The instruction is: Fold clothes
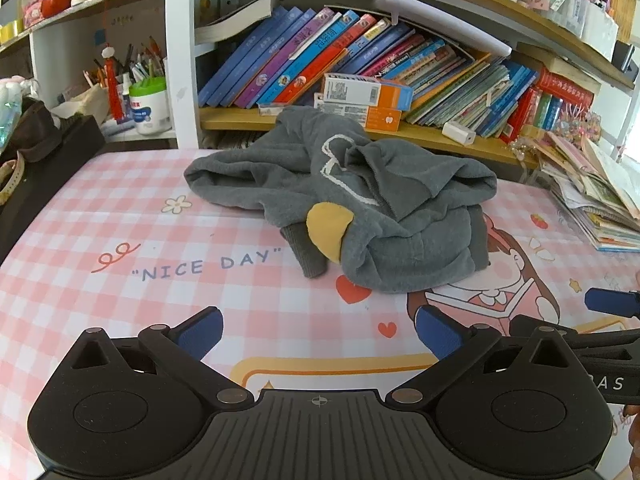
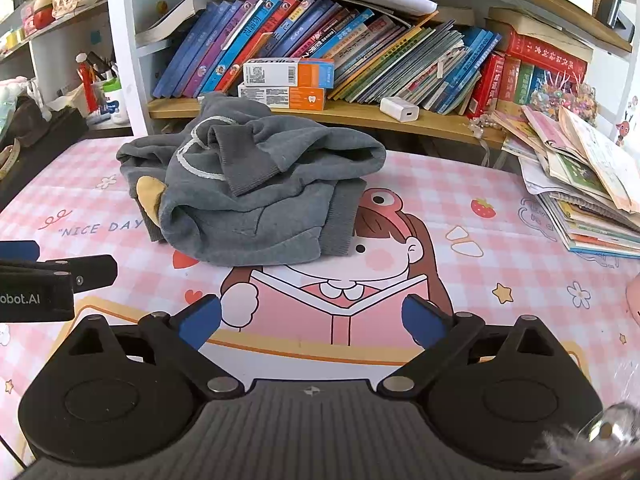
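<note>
A crumpled grey sweatshirt (image 1: 360, 204) with a yellow patch (image 1: 328, 228) and white stitched outline lies in a heap at the far middle of the pink checked desk mat (image 1: 120, 216). It also shows in the right wrist view (image 2: 248, 184). My left gripper (image 1: 318, 334) is open and empty, low over the mat, short of the sweatshirt. My right gripper (image 2: 312, 322) is open and empty, also short of it. The right gripper shows at the right edge of the left wrist view (image 1: 600, 320); the left gripper shows at the left edge of the right wrist view (image 2: 48, 280).
A bookshelf (image 1: 400, 128) with slanted books and orange-white boxes (image 1: 360, 92) stands right behind the sweatshirt. A pile of books and papers (image 2: 584, 192) lies on the mat's right side. A pen cup (image 1: 148, 100) and dark objects (image 1: 40, 148) sit at the left.
</note>
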The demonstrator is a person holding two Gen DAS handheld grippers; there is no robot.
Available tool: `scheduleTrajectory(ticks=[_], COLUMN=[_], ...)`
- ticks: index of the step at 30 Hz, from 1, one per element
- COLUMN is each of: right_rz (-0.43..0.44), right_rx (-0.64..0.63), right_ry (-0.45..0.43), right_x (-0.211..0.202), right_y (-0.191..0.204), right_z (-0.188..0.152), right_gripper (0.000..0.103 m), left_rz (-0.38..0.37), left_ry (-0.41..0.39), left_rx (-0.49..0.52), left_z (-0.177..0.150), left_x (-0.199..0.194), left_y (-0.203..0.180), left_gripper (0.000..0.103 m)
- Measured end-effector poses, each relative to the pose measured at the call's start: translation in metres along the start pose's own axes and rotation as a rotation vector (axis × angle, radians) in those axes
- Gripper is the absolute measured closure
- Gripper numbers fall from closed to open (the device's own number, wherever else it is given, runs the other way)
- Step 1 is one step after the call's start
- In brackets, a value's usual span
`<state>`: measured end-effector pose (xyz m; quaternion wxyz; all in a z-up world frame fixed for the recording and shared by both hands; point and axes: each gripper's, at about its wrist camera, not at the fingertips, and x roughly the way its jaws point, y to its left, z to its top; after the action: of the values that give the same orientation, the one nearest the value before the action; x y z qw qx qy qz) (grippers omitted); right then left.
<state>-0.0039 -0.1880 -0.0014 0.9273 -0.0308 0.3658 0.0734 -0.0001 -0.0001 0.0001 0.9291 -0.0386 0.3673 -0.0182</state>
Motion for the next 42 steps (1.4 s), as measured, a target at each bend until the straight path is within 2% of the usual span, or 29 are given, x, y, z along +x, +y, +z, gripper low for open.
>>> scheduleTrajectory(ticks=[42], right_rz=[-0.001], right_rx=[-0.004], right_ry=[0.010], right_x=[-0.0024], right_y=[0.0011], right_z=[-0.0005], right_gripper=[0.003], left_rz=[0.002], left_ry=[0.003], left_rx=[0.006], left_z=[0.0004], left_x=[-0.0054], left_y=[0.0007], left_gripper=[0.000])
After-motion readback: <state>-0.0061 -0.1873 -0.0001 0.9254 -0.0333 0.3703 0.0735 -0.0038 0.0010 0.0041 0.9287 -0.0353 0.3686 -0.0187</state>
